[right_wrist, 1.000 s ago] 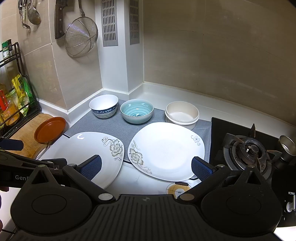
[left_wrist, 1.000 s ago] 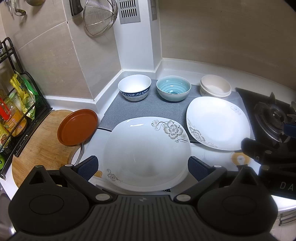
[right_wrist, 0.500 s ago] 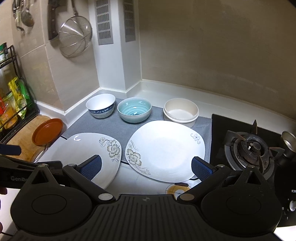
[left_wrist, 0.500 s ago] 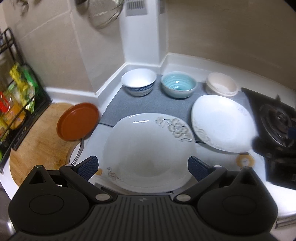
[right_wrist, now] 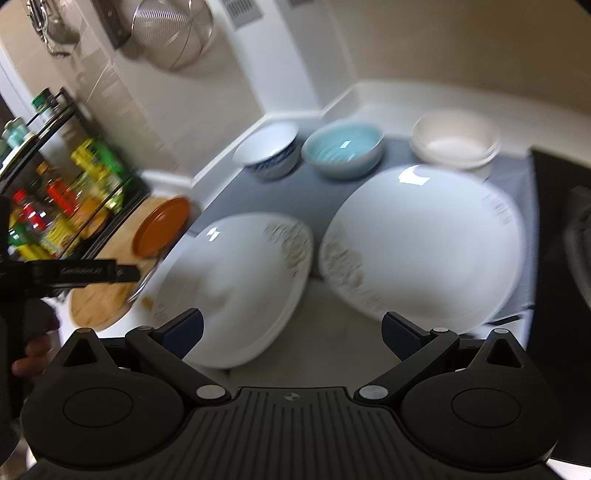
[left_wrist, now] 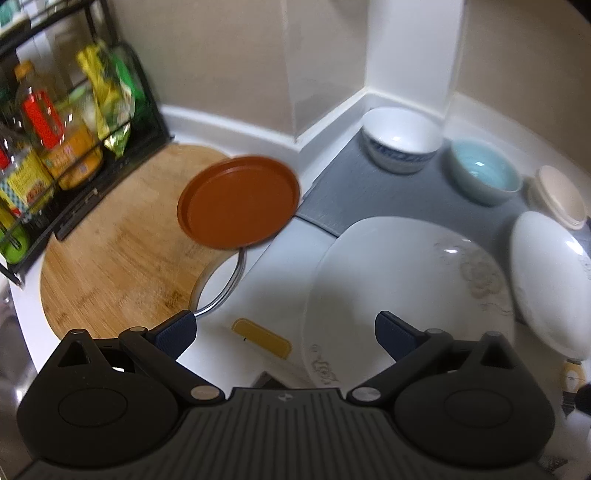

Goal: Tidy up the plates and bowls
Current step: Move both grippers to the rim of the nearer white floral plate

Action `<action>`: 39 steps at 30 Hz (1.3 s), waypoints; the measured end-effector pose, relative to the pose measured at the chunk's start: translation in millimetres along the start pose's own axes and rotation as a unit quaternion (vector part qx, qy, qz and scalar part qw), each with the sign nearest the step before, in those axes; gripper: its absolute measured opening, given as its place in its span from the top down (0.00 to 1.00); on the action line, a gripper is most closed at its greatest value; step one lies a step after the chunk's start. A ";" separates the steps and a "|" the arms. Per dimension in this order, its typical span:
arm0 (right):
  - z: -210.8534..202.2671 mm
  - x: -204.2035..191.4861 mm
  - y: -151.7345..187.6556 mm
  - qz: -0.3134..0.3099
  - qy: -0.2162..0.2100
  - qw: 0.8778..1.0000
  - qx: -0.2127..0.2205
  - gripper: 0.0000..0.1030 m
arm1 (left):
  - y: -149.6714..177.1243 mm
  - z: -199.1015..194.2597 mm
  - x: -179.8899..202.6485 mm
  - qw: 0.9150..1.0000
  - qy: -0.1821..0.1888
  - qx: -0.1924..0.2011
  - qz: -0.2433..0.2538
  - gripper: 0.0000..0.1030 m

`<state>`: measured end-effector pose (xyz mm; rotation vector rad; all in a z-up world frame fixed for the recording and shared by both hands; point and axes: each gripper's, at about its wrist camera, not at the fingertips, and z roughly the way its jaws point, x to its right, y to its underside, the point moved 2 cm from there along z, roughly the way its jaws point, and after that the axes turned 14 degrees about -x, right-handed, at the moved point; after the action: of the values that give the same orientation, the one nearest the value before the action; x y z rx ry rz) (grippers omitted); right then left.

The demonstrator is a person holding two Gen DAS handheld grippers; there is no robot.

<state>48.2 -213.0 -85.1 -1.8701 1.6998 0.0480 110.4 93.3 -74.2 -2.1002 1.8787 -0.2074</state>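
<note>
Two white square flowered plates lie on the counter: the left plate (left_wrist: 402,288) (right_wrist: 236,284) and the right plate (left_wrist: 550,280) (right_wrist: 421,247). Behind them on a grey mat (left_wrist: 388,192) stand a blue-patterned white bowl (left_wrist: 400,138) (right_wrist: 267,149), a teal bowl (left_wrist: 482,175) (right_wrist: 343,147) and stacked cream bowls (left_wrist: 559,195) (right_wrist: 454,138). An orange-brown plate (left_wrist: 238,201) (right_wrist: 160,227) lies on a wooden board (left_wrist: 110,251). My left gripper (left_wrist: 284,328) is open and empty, between the orange plate and the left white plate. My right gripper (right_wrist: 291,332) is open and empty above the white plates.
A black rack (left_wrist: 62,147) with bottles and packets stands at the left. A metal handle (left_wrist: 225,284) lies by the board, a yellow tag (left_wrist: 260,338) on the counter. The stove (right_wrist: 561,251) is at the right. A strainer (right_wrist: 173,33) hangs on the wall.
My left gripper has swung left toward the orange plate and the rack. My right gripper has moved left and lower over the white plates. Both views are motion-blurred.
</note>
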 end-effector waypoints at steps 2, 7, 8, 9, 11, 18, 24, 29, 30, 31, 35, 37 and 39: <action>14.3 -1.1 -2.7 -0.005 -0.010 1.000 -0.017 0.01 | -5.7 12.2 -6.4 1.000 0.007 -0.004 0.000 0.00; 50.4 -6.9 -10.1 0.001 -0.018 0.999 -0.049 0.01 | -26.9 41.6 -12.4 0.999 0.021 -0.013 0.033 0.00; 57.9 -8.7 -11.0 0.004 -0.017 0.998 -0.052 0.03 | -30.7 46.7 -12.3 0.999 0.026 -0.016 0.045 0.00; 64.9 -10.0 -12.3 0.011 -0.010 0.998 -0.057 0.06 | -33.8 51.0 -10.7 0.998 0.031 -0.021 0.058 0.00; 77.1 -13.6 -12.3 0.028 -0.012 0.998 -0.062 0.08 | -40.2 60.2 -9.9 0.995 0.040 -0.025 0.084 0.00; 109.0 -20.9 -10.9 0.065 0.004 0.997 -0.047 0.12 | -48.6 90.6 -5.2 0.986 0.083 -0.057 0.131 0.00; 121.2 -17.6 -18.6 0.086 0.008 0.996 -0.028 0.16 | -53.2 100.1 0.1 0.978 0.136 -0.060 0.144 0.00; 125.6 -18.4 -20.8 0.079 0.001 0.997 -0.018 0.27 | -56.0 98.9 8.0 0.971 0.166 -0.055 0.162 0.16; 126.6 -18.2 -20.8 0.078 -0.004 0.997 -0.018 0.32 | -56.3 97.9 9.7 0.970 0.170 -0.054 0.166 0.20; 126.0 -18.2 -19.8 0.079 -0.004 0.997 -0.016 0.32 | -57.3 97.7 11.3 0.969 0.175 -0.056 0.168 0.31; 125.9 -17.0 -18.5 0.083 -0.006 0.996 -0.007 0.38 | -58.6 98.0 15.4 0.969 0.174 -0.057 0.168 0.56; 124.3 -12.0 -16.2 0.094 -0.008 0.996 0.000 0.45 | -59.1 98.0 13.2 0.971 0.169 -0.054 0.162 0.64; 122.8 -7.6 -14.1 0.104 -0.008 0.995 0.004 0.58 | -62.6 99.9 9.1 0.970 0.182 -0.060 0.151 0.68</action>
<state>104.2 -151.0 -176.5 -1.6761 1.8751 0.1388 201.8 103.4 -148.6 -1.9136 2.4511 -0.4421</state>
